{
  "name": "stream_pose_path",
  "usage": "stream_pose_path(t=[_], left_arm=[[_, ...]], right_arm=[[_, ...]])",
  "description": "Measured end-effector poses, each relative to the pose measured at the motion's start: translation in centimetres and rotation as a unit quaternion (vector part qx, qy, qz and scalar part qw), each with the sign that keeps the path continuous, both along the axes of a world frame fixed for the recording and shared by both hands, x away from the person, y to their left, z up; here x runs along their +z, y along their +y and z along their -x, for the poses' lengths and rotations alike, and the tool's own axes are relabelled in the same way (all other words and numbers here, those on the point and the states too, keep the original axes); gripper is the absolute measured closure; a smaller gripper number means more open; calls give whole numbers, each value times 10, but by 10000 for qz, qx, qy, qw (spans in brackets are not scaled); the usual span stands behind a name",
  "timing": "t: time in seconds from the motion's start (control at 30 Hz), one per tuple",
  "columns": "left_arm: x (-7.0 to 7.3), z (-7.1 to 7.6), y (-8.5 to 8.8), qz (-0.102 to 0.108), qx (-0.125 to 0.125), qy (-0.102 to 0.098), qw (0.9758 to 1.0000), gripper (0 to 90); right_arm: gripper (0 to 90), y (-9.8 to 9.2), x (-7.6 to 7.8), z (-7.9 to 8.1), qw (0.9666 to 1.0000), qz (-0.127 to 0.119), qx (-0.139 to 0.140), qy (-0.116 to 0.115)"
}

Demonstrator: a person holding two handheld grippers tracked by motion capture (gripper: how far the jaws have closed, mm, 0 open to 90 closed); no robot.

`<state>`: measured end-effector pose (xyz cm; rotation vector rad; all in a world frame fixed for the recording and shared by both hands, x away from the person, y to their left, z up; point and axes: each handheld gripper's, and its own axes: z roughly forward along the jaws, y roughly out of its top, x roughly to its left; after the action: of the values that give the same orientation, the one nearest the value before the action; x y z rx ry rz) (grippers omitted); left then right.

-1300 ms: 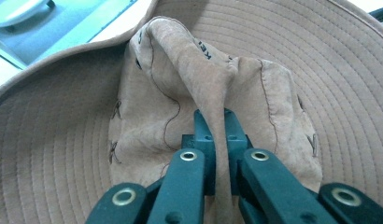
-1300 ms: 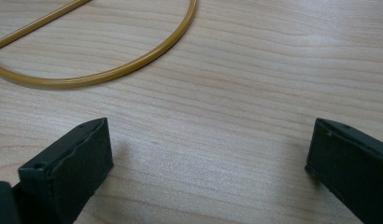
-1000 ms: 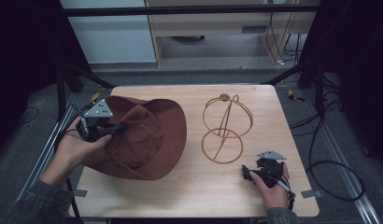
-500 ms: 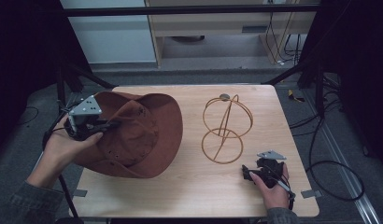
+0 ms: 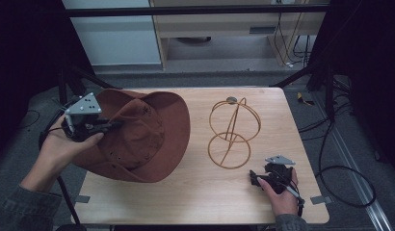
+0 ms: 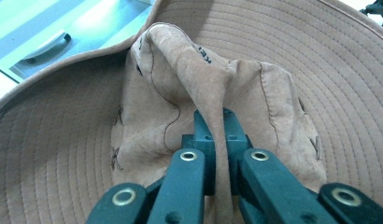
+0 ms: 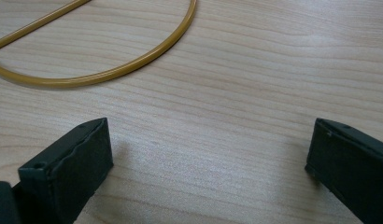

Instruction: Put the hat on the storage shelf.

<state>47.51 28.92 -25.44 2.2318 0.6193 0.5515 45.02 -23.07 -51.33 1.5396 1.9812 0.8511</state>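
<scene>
Brown hat (image 5: 142, 134), crown pinched in clamped left gripper (image 5: 106, 127), had lifted leftward; right gripper (image 5: 259, 180) rested released beside wire stand (image 5: 232, 132).

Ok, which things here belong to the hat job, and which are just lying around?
In the job:
- brown hat, crown fabric pinched in the left tongs
- wire hat stand, likely where it goes
- right tongs, open, resting on the table

Lying about:
- cables on the floor
- yellow tool beside the table
</scene>
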Motion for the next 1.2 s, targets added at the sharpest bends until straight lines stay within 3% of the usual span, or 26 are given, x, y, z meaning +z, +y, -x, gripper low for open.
stream_pose_path(t=[0.47, 1.2], left_arm=[[22, 2, -12, -152, -113, -71, 9998, 885], [48, 5, -30, -87, -307, -257, 9992, 886]], right_arm=[[4, 0, 0, 0, 10000, -1, -8, 0], [4, 0, 0, 0, 10000, -1, -8, 1]])
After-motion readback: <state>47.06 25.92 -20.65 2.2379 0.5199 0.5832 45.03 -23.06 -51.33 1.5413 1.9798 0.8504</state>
